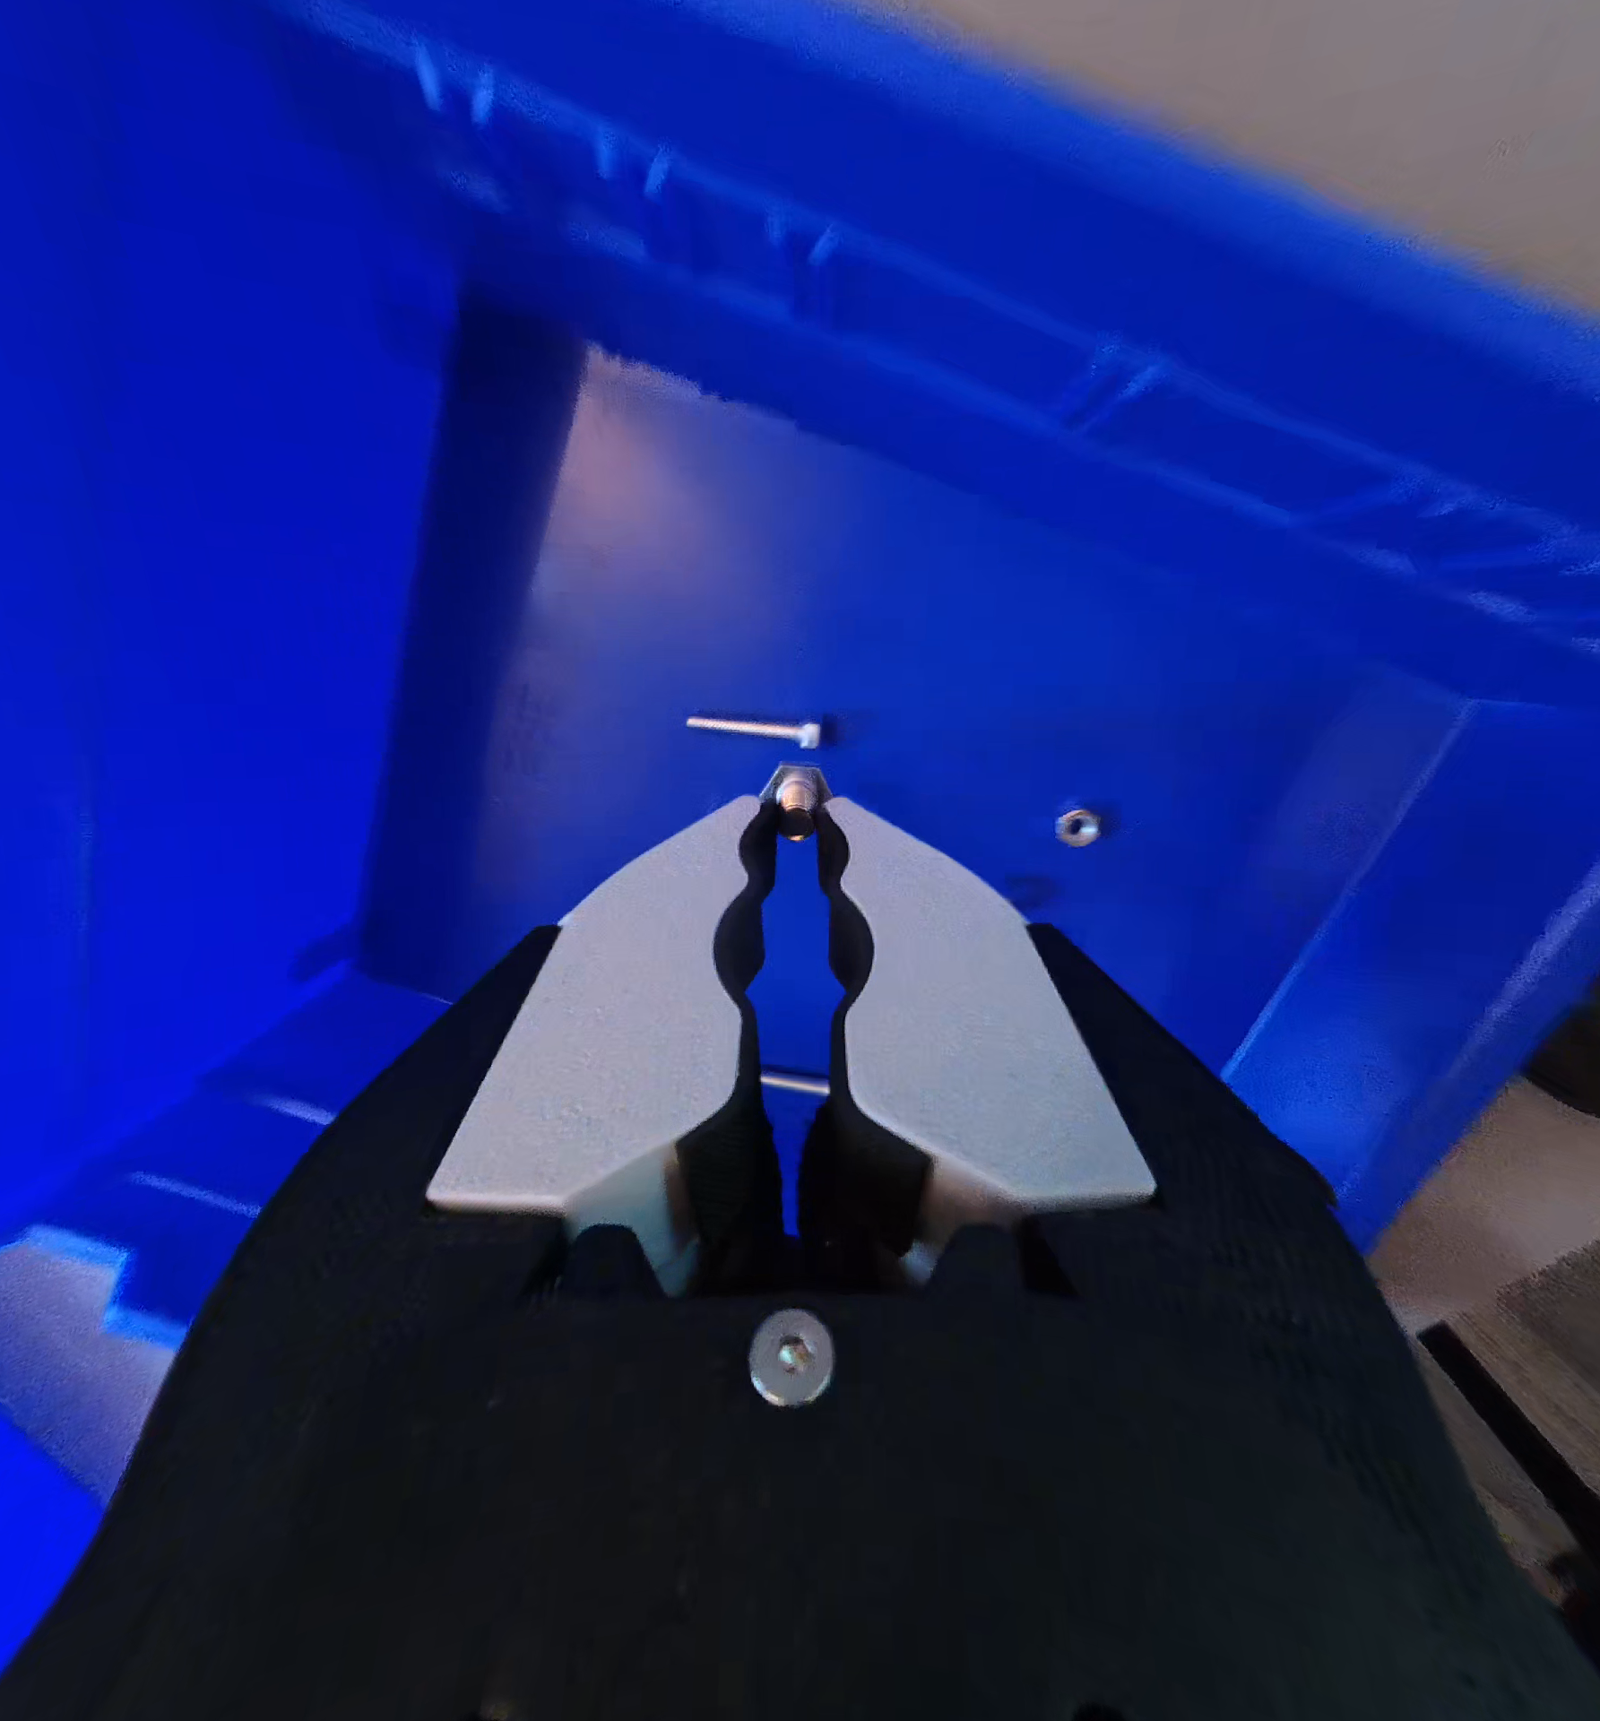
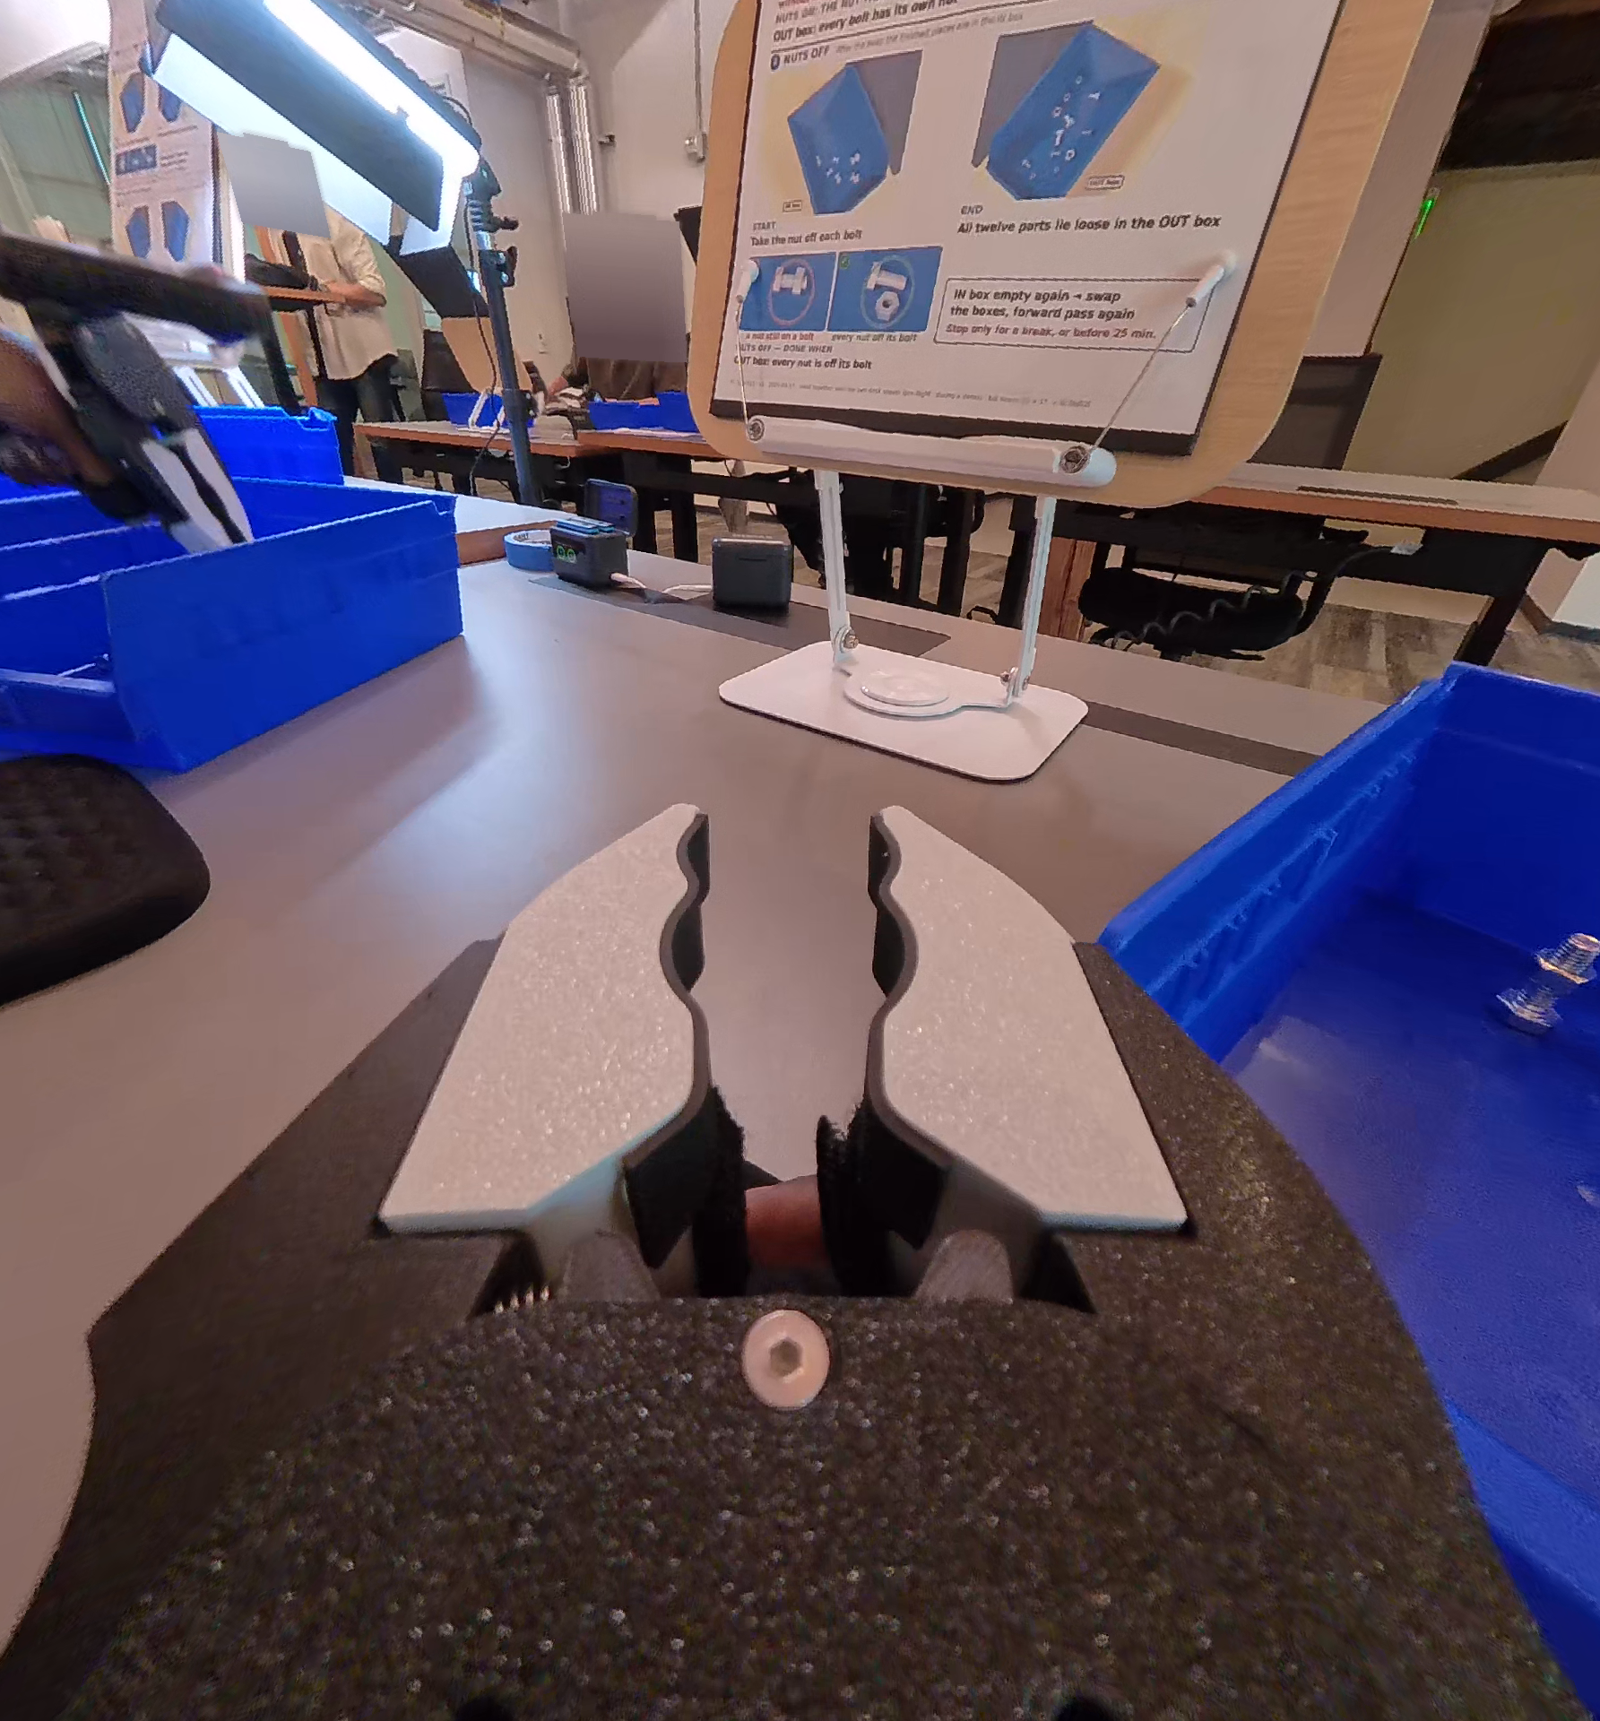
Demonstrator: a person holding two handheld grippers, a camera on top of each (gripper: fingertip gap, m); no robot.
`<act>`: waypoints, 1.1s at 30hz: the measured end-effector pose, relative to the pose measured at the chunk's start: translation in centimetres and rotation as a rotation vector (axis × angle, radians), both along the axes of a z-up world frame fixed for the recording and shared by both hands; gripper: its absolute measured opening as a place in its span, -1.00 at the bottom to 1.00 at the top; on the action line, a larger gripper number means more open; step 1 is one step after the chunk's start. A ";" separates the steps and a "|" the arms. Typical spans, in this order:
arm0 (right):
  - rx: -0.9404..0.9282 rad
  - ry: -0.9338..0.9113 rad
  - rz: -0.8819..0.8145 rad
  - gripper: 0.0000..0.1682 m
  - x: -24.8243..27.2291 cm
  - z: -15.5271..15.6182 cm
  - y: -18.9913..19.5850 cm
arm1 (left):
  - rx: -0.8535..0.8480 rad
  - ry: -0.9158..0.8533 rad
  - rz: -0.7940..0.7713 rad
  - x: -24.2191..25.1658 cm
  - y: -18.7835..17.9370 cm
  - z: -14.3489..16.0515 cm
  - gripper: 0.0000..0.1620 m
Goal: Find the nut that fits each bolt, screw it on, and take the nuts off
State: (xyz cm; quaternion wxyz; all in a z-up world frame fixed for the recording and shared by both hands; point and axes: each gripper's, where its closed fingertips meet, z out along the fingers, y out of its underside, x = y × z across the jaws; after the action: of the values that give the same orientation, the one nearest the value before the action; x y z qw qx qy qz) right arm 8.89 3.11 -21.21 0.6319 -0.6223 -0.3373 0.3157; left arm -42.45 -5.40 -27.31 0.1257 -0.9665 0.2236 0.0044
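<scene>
Gripping one bolt [image 1: 794, 808], left gripper [image 1: 796, 819] overhangs one loose nut [image 1: 1075, 825].

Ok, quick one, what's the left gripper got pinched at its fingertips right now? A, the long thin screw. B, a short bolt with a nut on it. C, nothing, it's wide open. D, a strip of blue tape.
B: the left gripper is closed on a short bolt with a hex nut over the blue bin, while the long thin screw and a loose nut lie on the bin floor.
</scene>
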 end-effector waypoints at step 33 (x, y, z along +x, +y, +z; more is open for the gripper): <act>0.013 0.000 0.092 -0.61 -0.7 -0.2 -1.1 | 0.033 -0.014 -0.736 33.2 -2.6 -3.3 -0.90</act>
State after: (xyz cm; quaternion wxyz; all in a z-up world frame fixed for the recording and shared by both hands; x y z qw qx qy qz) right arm 8.20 2.05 -21.37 0.6207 -0.6022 -0.3676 0.3420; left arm -9.25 -8.04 -30.61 0.1361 -0.8193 0.5551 -0.0442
